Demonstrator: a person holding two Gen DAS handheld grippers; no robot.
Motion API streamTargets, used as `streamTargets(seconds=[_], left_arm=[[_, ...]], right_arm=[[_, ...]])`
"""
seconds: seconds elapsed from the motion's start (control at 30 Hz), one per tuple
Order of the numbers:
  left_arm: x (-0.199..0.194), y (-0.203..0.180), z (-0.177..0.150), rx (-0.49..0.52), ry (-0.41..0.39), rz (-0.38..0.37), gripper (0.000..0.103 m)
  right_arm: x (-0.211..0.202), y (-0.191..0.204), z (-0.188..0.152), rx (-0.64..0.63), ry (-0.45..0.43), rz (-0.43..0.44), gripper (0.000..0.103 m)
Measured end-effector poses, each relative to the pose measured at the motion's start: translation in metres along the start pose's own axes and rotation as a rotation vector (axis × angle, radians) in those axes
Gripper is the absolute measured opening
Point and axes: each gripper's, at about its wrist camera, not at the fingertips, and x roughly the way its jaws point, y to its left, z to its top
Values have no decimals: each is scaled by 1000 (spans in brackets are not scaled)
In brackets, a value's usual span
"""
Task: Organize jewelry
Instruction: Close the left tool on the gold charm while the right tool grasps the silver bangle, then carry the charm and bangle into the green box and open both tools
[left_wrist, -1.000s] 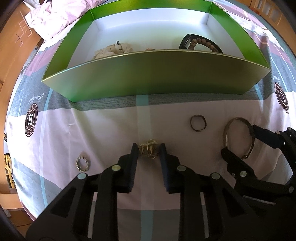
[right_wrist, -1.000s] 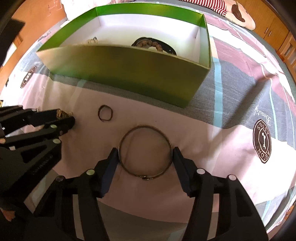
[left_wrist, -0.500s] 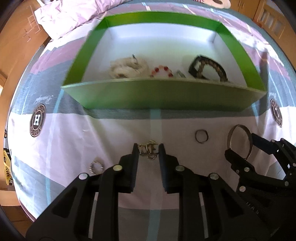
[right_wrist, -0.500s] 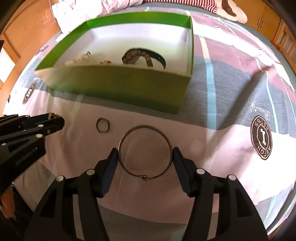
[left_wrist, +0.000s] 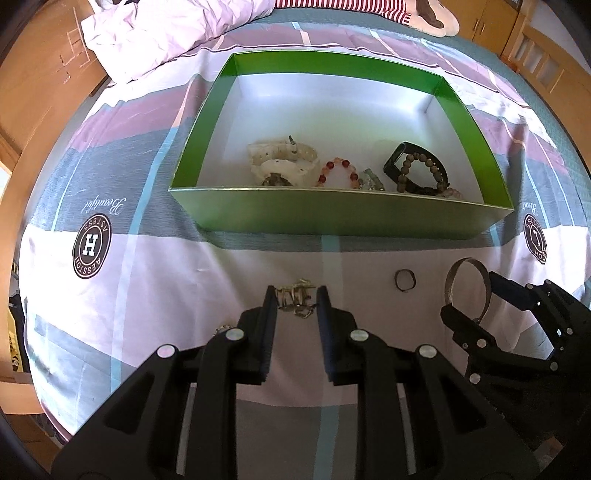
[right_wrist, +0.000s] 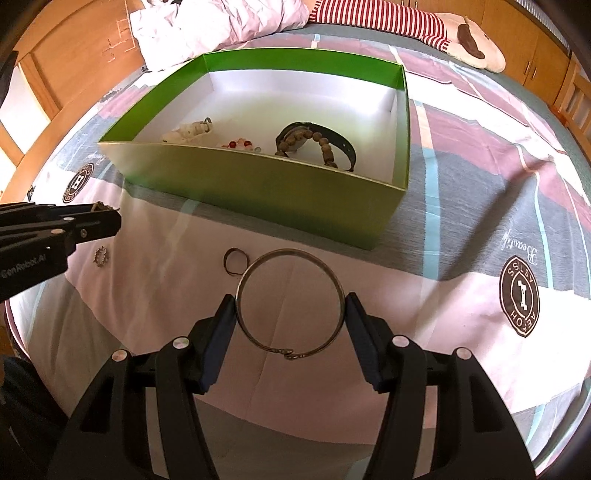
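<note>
My left gripper (left_wrist: 295, 297) is shut on a small gold chain piece (left_wrist: 297, 297) and holds it above the bedsheet, in front of the green box (left_wrist: 340, 218). My right gripper (right_wrist: 290, 310) is shut on a thin metal bangle (right_wrist: 290, 349), also lifted; it shows in the left wrist view (left_wrist: 466, 286) too. The box holds a white watch (left_wrist: 282, 162), a red bead bracelet (left_wrist: 338, 171), and a black band with brown beads (left_wrist: 417, 170). A small ring (right_wrist: 234, 260) and a spiky ring (right_wrist: 101, 256) lie on the sheet.
The box sits on a bed with a pink, grey and white patterned sheet (right_wrist: 480, 206). A crumpled white duvet (left_wrist: 155, 33) and a striped plush toy (right_wrist: 424, 29) lie behind the box. Wooden furniture (right_wrist: 66, 74) borders the bed.
Both grippers have risen from the sheet with their pieces held; the view now looks down into the box. The spiky ring stays on the sheet below the left gripper.
</note>
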Motion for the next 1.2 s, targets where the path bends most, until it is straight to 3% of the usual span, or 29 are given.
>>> streamTargets(seconds=[0.93, 1.2], left_arm=[[0, -10, 1, 32, -17, 16, 22], [-18, -1, 6, 11, -78, -9, 22]], right_arm=[[8, 9, -5, -41, 24, -4, 60], [-5, 21, -4, -81, -75, 28, 60]])
